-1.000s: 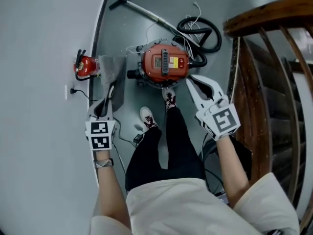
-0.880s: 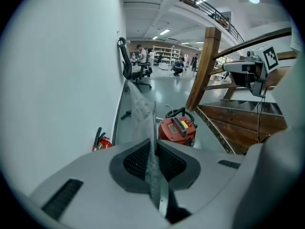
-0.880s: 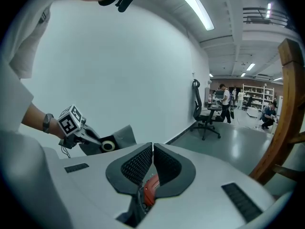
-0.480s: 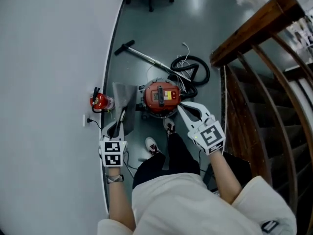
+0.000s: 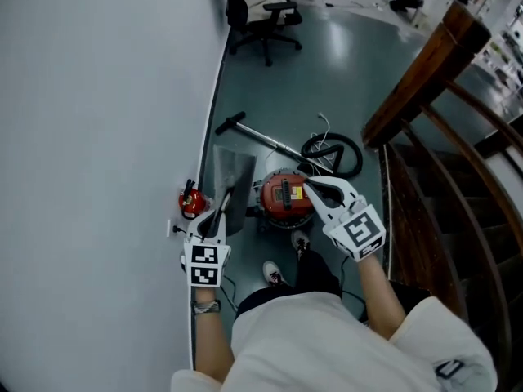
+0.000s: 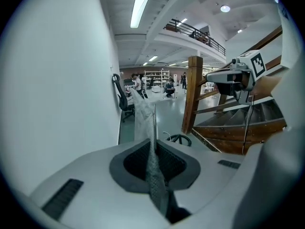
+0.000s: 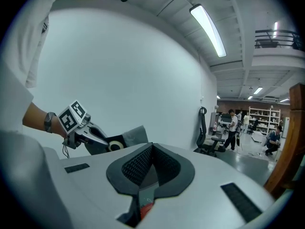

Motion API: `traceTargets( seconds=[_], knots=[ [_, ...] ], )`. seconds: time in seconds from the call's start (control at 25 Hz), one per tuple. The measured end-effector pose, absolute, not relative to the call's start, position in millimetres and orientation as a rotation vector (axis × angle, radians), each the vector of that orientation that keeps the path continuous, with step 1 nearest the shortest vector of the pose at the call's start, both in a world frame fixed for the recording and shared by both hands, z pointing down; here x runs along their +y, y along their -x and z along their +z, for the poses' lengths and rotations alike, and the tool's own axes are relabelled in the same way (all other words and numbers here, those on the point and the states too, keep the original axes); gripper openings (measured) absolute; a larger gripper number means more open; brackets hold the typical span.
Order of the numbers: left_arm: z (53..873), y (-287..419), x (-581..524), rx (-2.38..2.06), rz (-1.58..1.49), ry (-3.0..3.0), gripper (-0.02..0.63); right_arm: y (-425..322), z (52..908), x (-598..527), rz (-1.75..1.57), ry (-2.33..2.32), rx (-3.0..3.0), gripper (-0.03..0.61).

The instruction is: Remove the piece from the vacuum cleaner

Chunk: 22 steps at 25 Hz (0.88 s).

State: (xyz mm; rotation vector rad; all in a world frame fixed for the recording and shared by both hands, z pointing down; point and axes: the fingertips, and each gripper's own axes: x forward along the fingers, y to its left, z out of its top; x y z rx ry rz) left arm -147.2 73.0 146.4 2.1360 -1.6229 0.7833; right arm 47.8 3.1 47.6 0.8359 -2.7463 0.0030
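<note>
The red vacuum cleaner (image 5: 283,196) stands on the grey floor below me, its black hose (image 5: 333,153) coiled behind it. My left gripper (image 5: 219,216) is shut on a flat grey mesh piece (image 5: 231,184), held up to the left of the vacuum and clear of it. In the left gripper view the piece (image 6: 151,162) runs edge-on between the pads of that gripper (image 6: 153,144). My right gripper (image 5: 315,189) hovers over the vacuum's right side, shut and holding nothing. The right gripper view shows that gripper (image 7: 151,148) closed, with the left gripper (image 7: 95,137) and the grey piece (image 7: 136,135) across from it.
A red fire extinguisher (image 5: 191,202) stands by the white wall (image 5: 98,137) at left. The metal wand (image 5: 263,140) lies behind the vacuum. An office chair (image 5: 263,13) is farther back. A wooden stair rail (image 5: 417,72) runs along the right. The person's shoes (image 5: 274,273) are just in front of the vacuum.
Both grippers have risen together with the head camera, so the vacuum looks smaller and farther below. The grey piece has gone up with the left gripper.
</note>
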Motion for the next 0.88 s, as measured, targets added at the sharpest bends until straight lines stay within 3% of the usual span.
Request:
traceTargets(
  seconds=[0.88],
  knots=[
    [-61.4,146.7,73.4,-1.86,0.514,-2.458,0.029,-46.6,-123.4,22.7,-0.402,-0.782,-2.904,0.028]
  ],
)
